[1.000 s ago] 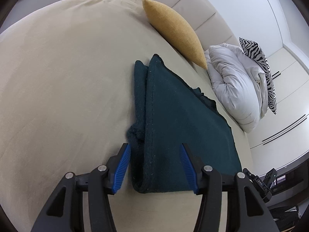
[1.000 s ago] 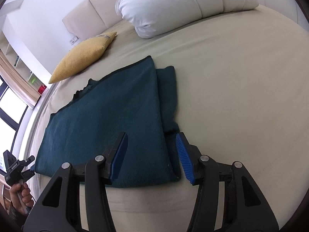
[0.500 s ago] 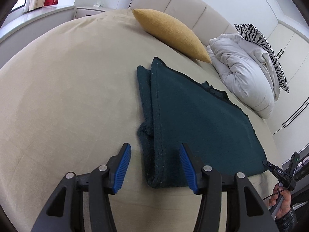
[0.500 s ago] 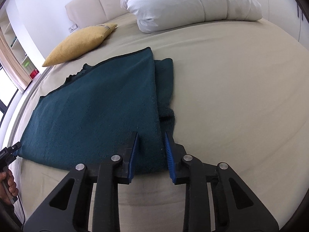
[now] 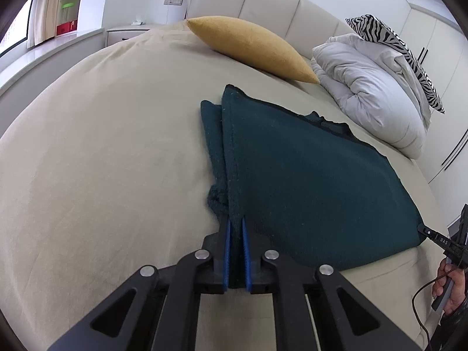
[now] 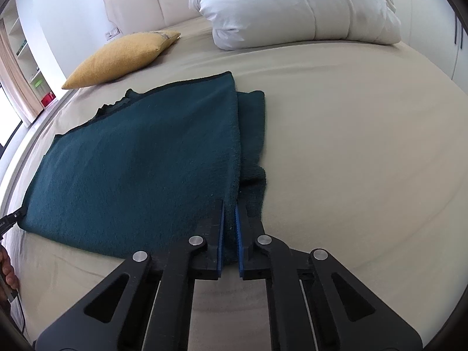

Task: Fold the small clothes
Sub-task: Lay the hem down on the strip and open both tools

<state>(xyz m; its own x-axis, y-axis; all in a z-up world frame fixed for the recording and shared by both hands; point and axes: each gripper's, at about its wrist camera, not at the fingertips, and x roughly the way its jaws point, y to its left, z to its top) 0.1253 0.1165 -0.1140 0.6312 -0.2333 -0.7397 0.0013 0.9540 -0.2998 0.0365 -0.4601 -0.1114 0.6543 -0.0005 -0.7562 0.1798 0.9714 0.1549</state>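
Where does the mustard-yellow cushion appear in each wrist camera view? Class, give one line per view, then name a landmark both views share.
Left wrist view: the mustard-yellow cushion lies at upper centre, beyond the far corner of the dark teal knitted garment.
Right wrist view: the cushion lies at upper left, beyond the garment's far edge.
Shared landmark: the white folded duvet, beside the cushion in both views.

A beige-sheeted bed (image 5: 102,152) is carrying a dark teal garment (image 5: 307,181), which is lying folded flat near its front edge. Farther back, a mustard cushion (image 5: 251,48) is resting on the sheet, with a bunched white duvet (image 5: 371,87) sitting just to its right.
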